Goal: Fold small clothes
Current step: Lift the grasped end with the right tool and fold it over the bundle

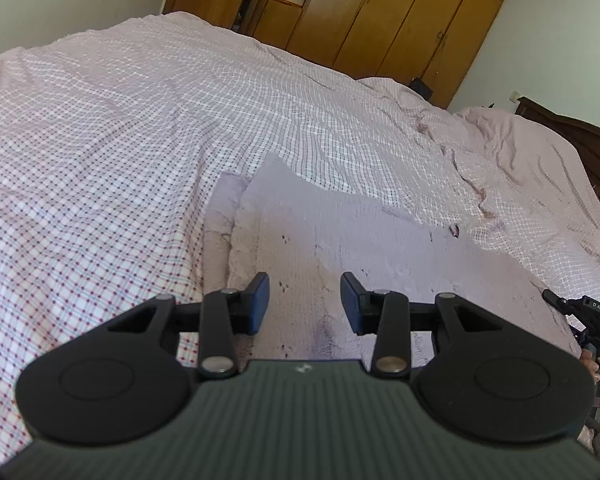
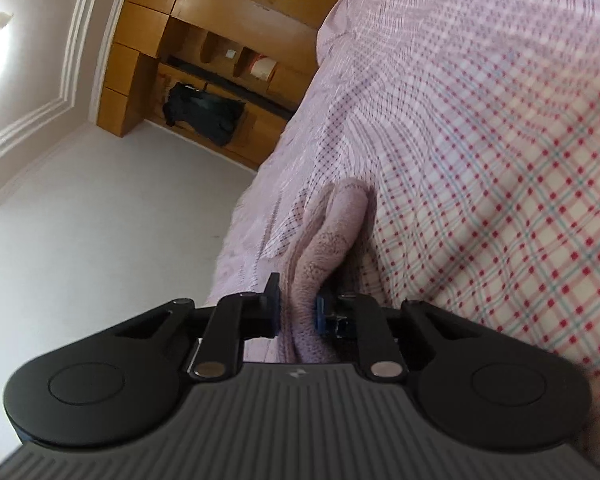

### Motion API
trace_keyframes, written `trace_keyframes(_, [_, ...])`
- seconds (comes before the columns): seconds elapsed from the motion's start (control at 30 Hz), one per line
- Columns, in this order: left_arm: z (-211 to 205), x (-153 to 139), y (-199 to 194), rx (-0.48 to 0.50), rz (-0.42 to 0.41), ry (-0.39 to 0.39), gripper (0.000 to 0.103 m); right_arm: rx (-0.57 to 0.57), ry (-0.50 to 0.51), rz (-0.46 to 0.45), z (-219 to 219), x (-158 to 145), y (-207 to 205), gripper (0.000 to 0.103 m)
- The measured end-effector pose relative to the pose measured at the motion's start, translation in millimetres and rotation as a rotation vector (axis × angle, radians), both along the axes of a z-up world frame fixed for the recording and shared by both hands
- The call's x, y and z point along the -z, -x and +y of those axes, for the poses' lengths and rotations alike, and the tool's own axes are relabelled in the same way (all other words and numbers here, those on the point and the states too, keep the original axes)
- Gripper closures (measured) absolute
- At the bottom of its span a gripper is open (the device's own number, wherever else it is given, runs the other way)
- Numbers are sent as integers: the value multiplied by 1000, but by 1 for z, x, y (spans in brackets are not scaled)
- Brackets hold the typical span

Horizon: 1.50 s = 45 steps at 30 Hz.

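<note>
A pale pink fleecy garment [image 1: 340,232] lies flat on the checked bedsheet [image 1: 120,128], with a folded layer along its left side. My left gripper [image 1: 305,304] is open and empty, hovering just above the garment's near part. My right gripper [image 2: 296,306] is turned on its side and shut on a bunched edge of the same pink garment [image 2: 332,236], which rises between the blue pads [image 2: 320,314]. The right gripper also shows at the right edge of the left wrist view [image 1: 580,312], at the garment's right end.
The bed's checked sheet [image 2: 500,160] spreads wide around the garment. A rumpled pink duvet [image 1: 520,152] lies at the far right by a dark headboard [image 1: 588,140]. Wooden wardrobes [image 1: 380,12] stand behind the bed.
</note>
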<state>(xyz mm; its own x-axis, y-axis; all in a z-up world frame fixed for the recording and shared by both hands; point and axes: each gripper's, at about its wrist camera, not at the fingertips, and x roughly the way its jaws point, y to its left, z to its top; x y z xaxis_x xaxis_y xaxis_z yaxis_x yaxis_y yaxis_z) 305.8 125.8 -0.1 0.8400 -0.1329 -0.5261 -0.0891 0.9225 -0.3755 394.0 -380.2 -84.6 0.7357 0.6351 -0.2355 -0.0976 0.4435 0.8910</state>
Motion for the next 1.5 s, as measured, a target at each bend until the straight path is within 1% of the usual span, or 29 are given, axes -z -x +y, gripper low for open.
trace_keyframes(0.13, [-3, -11, 8, 16, -36, -34, 62, 15, 27, -9, 6, -24, 5, 88])
trace_keyframes(0.23, [-5, -17, 12, 25, -55, -39, 62, 12, 45, -13, 20, -43, 5, 88])
trace_keyframes(0.37, [1, -12, 17, 23, -58, -25, 62, -13, 118, -21, 43, -78, 7, 88])
trace_keyframes(0.47, [10, -3, 26, 40, -103, 10, 62, 4, 217, 16, 64, -102, 6, 88])
trace_keyframes(0.53, [14, 0, 33, 54, -111, 20, 62, 19, 236, 49, 73, -111, 13, 88])
trace_keyframes(0.63, [20, 6, 47, 59, -183, -24, 62, 24, 247, 55, 89, -120, 19, 88])
trace_keyframes(0.67, [21, 9, 48, 51, -185, -46, 62, 16, 262, 51, 96, -124, 20, 88])
trace_keyframes(0.7, [21, 9, 43, 32, -140, -76, 62, 12, 277, 47, 102, -127, 17, 88])
trace_keyframes(0.73, [23, 7, 40, 22, -114, -86, 62, 10, 288, 45, 111, -131, 18, 88])
trace_keyframes(0.8, [26, 0, 41, 12, -150, -73, 61, 8, 313, 42, 127, -138, 16, 88])
trace_keyframes(0.83, [27, -3, 41, 13, -155, -71, 58, 6, 332, 39, 136, -142, 16, 88])
trace_keyframes(0.87, [27, -5, 40, 17, -151, -76, 51, 3, 345, 36, 146, -146, 15, 88])
trace_keyframes(0.9, [27, -5, 41, 17, -151, -85, 50, 1, 347, 37, 154, -149, 16, 88])
trace_keyframes(0.93, [28, -4, 42, 15, -152, -95, 50, -3, 342, 40, 163, -151, 15, 88])
trace_keyframes(1.0, [28, 0, 40, 10, -127, -113, 50, -3, 330, 42, 180, -153, 14, 88])
trace_keyframes(1.07, [28, 4, 36, 9, -107, -96, 50, -12, 311, 47, 200, -152, 15, 88])
trace_keyframes(1.13, [25, 7, 30, 29, -91, -79, 50, -19, 312, 51, 224, -151, 16, 88])
trace_keyframes(1.27, [19, 9, 25, 58, -79, -114, 50, -38, 305, 52, 270, -151, 21, 88])
trace_keyframes(1.33, [21, 11, 26, 47, -71, -94, 50, -42, 308, 34, 296, -154, 25, 88])
trace_keyframes(1.43, [31, 18, 29, 5, -47, 7, 50, -53, 312, 17, 335, -153, 29, 88])
trace_keyframes(1.5, [39, 22, 29, -17, -20, 49, 50, -63, 308, 19, 360, -146, 29, 88])
